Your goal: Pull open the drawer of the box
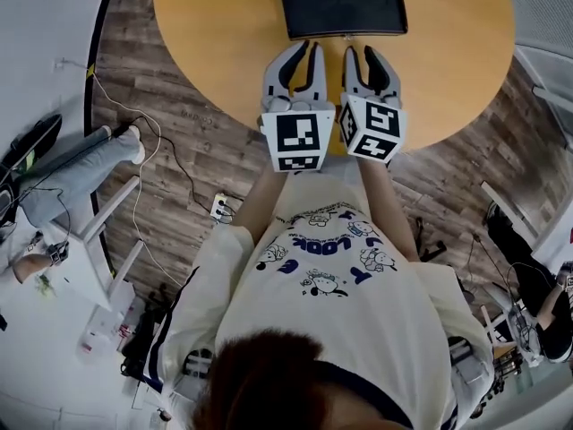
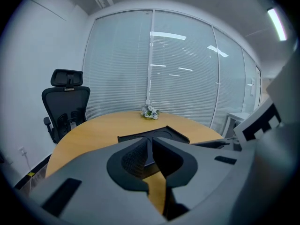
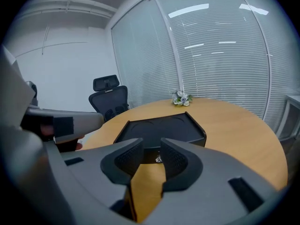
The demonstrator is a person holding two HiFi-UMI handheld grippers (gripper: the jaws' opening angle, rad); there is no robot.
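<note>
The black box (image 1: 342,4) sits on the round table (image 1: 215,52), just ahead of both grippers. The right gripper (image 1: 360,54), jaws slightly apart and empty, faces the drawer knob (image 3: 158,159) (a tiny one). The left gripper (image 1: 306,47) is closed on nothing. A shallow pinch may slip off, or the unbraced box may slide.

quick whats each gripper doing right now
Left gripper: shut, holding nothing.
Right gripper: open, empty, facing the box.

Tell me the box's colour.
Black; the box shows best in the head view.
</note>
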